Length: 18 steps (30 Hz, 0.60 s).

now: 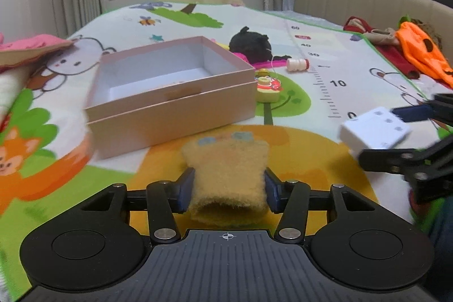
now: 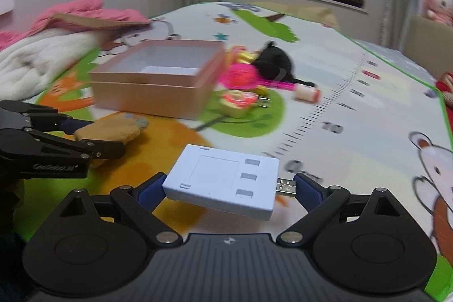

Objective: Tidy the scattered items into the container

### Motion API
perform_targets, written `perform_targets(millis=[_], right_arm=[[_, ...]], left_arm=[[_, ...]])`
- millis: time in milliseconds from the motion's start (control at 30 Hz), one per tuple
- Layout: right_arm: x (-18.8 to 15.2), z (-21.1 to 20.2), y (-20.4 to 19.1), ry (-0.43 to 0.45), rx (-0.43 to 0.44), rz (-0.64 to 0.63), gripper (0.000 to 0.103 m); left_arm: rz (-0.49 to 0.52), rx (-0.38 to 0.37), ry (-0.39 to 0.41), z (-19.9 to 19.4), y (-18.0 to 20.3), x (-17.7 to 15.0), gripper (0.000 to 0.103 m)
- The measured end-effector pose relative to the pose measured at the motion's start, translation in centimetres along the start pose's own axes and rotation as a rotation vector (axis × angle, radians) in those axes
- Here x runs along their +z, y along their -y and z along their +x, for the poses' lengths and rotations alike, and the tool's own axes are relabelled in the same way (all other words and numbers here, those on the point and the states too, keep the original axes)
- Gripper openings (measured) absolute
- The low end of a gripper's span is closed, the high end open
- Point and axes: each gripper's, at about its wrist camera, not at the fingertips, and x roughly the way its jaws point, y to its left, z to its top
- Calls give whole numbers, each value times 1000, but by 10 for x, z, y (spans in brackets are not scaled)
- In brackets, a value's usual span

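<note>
Two items are in hand: the left tool (image 1: 228, 186) clamps a yellow felt mitt (image 1: 226, 169), the right tool (image 2: 229, 188) grips a white USB hub (image 2: 223, 183). The pink box (image 1: 170, 104) looks empty; spool (image 1: 297, 64) and wooden toy (image 1: 267, 87) remain on the mat.

On the mat: one pink box (image 1: 170, 115), one yellow sock (image 1: 226, 169), one white USB hub (image 2: 223, 183) (two grippers present).

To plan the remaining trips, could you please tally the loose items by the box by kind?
Fabric: 2 (mitt, black plush)
Toys: 3 (spool, wooden toy, pink toy)
Electronics: 1 (USB hub)
Total: 6
</note>
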Motion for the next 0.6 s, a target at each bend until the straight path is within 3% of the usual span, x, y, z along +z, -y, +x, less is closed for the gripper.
perform_targets(millis=[200,367,500,600], right_arm=[[12,4,-39,-1,79,-66,95],[25,11,-60,17,125,-112,95],[44,17,-62,49,131,-124,95],[69,24,-62,131,109,-164,95]], left_arm=[[-8,-2,32,-40,-21,-15,54],[-31,-1,70,-49,-36,-14,54],[-46,10,114,-42,-51,7,54],[-55,19,164,-30,-66,37,54]])
